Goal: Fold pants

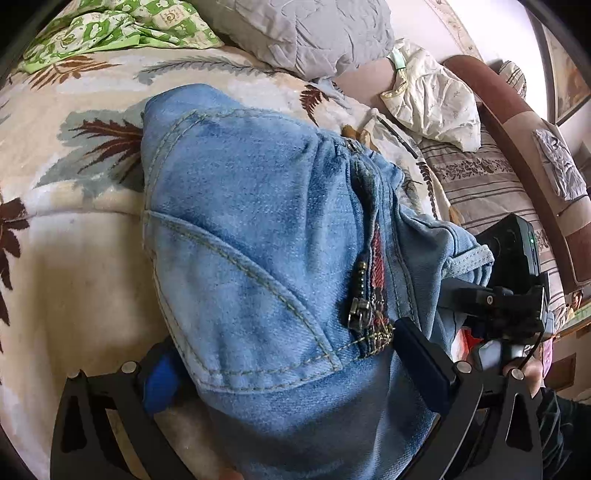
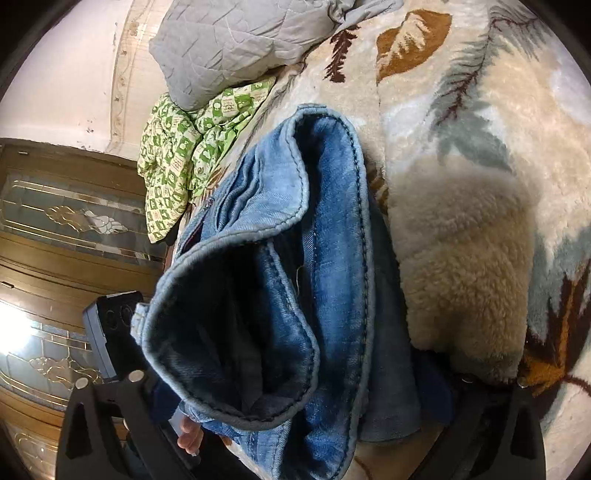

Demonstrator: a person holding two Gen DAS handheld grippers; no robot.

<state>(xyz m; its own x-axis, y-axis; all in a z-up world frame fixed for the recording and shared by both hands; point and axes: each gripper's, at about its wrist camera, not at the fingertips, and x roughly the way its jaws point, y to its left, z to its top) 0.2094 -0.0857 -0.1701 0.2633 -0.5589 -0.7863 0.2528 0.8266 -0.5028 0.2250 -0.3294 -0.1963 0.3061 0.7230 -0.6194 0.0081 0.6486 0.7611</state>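
Note:
Light blue jeans [image 1: 251,229] lie folded on a leaf-patterned fleece blanket [image 1: 74,236] on the bed. In the left wrist view the waist end with the zipper [image 1: 364,306] runs between my left gripper's [image 1: 288,350] fingers, which stand wide apart and open, the blue-padded finger [image 1: 160,376] at the denim's edge. In the right wrist view the stacked leg cuffs [image 2: 236,325] lie between my right gripper's [image 2: 303,384] fingers, also spread open. The far finger there is partly hidden by denim and bunched blanket [image 2: 465,266].
A grey quilted pillow [image 1: 303,33] and a green patterned cloth [image 1: 122,29] lie at the bed's head. A striped sofa [image 1: 491,184] with a cream cloth stands to the right. The other gripper's body [image 1: 513,273] and a hand [image 1: 524,373] show. A glass-panelled door [image 2: 62,229] stands left.

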